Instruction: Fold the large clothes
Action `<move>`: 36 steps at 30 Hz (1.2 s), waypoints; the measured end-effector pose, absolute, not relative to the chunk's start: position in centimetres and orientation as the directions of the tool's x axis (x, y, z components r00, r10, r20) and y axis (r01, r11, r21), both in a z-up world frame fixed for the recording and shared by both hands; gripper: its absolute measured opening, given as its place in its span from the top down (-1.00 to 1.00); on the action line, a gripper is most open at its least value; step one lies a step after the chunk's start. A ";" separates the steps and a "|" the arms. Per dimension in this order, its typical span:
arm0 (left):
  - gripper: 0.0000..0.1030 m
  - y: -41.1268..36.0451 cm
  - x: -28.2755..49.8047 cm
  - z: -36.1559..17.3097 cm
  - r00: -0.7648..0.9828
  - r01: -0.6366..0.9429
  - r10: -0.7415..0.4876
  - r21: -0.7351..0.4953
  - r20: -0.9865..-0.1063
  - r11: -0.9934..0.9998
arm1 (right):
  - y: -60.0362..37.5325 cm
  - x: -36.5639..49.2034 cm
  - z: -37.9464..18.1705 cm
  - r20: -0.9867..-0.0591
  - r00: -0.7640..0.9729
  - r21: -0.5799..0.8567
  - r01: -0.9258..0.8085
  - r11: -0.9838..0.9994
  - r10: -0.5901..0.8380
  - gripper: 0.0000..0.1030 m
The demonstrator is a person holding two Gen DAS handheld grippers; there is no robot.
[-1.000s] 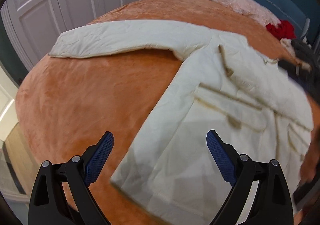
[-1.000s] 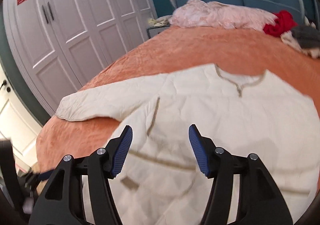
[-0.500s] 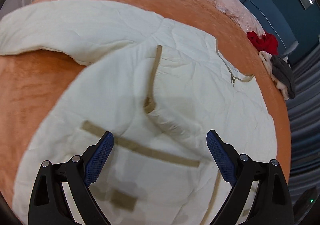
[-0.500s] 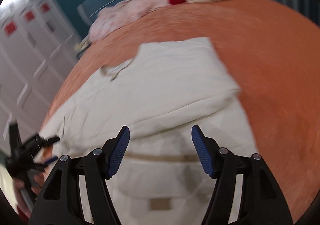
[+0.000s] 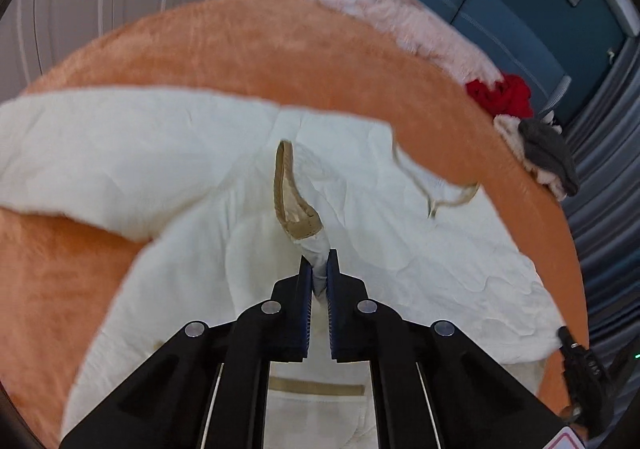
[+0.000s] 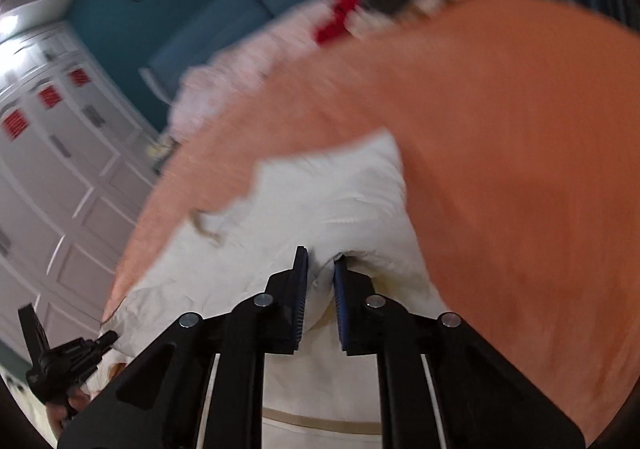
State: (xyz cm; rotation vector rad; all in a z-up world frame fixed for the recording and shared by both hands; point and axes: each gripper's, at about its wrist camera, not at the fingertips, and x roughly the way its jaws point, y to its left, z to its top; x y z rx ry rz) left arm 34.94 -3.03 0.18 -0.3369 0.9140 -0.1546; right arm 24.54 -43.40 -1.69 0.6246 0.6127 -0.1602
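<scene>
A large cream quilted jacket [image 5: 160, 153] lies spread on the orange bedspread [image 5: 280, 49], one sleeve stretched to the left. My left gripper [image 5: 319, 269] has its jaws closing tight on a pinch of cream fabric just below a tan-trimmed cuff [image 5: 294, 209], which stands lifted. The collar with its zipper [image 5: 440, 193] lies up and to the right of it. In the right wrist view the jacket [image 6: 340, 201] is folded over at its right side. My right gripper [image 6: 320, 265] is closing, with a bulge of that fabric squeezed between its pads.
A pink blanket [image 5: 400, 9], a red garment [image 5: 500, 93] and a grey garment [image 5: 548, 153] lie along the blue headboard [image 5: 520, 17]. White wardrobe doors [image 6: 60, 189] stand to the left and grey curtains [image 5: 612, 209] to the right. Bare orange bedspread [image 6: 520, 169] stretches right of the jacket.
Both grippers stood open over the jacket and now pinch its fabric. The left one came in at the tan-trimmed cuff, which has lifted. The right one rolled and closed at the folded side.
</scene>
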 end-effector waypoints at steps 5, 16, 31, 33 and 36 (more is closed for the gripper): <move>0.91 -3.4 33.7 -2.7 0.586 -0.011 -0.147 -0.190 -0.796 0.982 | -41.0 26.0 -4.3 -0.679 0.734 0.337 0.314 0.888 -0.002 0.77; 0.54 -4.5 31.5 -7.1 0.582 -0.023 -0.007 -0.026 -0.813 0.999 | -40.9 24.7 -7.6 -0.752 0.655 0.270 0.401 0.875 -0.068 0.29; 0.03 -9.4 33.8 -3.0 0.623 0.044 -0.048 -0.026 -0.780 0.999 | -29.8 30.4 -4.5 -0.717 0.693 0.088 0.196 0.977 -0.074 0.29; 0.03 -10.8 34.6 -5.3 0.588 0.062 -0.047 -0.013 -0.807 0.998 | -28.6 31.2 -6.6 -0.751 0.657 0.073 0.182 0.981 -0.066 0.29; -0.01 -11.8 34.7 -7.9 0.586 0.063 -0.007 0.037 -0.810 0.997 | -27.7 31.4 -8.9 -0.767 0.636 0.041 0.185 0.982 -0.088 0.28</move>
